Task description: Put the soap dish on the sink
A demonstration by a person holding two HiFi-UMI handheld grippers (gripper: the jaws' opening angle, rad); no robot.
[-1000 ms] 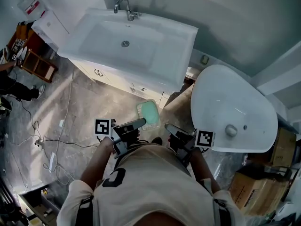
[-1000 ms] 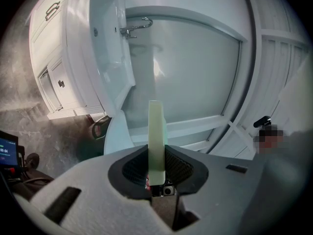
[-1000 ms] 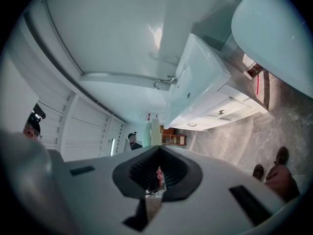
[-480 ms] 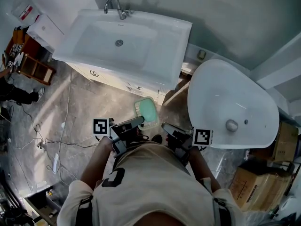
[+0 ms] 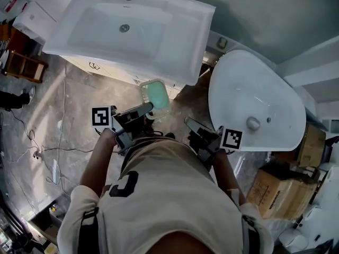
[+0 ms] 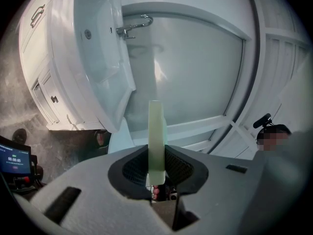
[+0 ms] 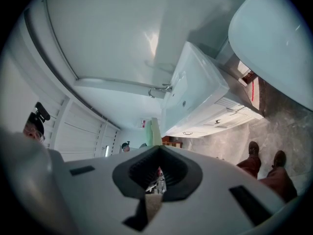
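- Head view: left gripper grasps the pale green rectangular plastic soap dish just short of the white ceramic sink.
- Left gripper view: dish upright, edge-on; sink ahead-left.
- Right gripper view: right gripper clenched, empty.

White tub, cardboard boxes

In the head view both forearms reach forward from the torso with the elbows bent. The left hand holds the left gripper pointing toward 2 o'clock, its jaws clamped on the edge of the soap dish. The right hand holds the right gripper at about 4 o'clock from the left one. It points toward 10 o'clock, its jaws together with nothing between them.
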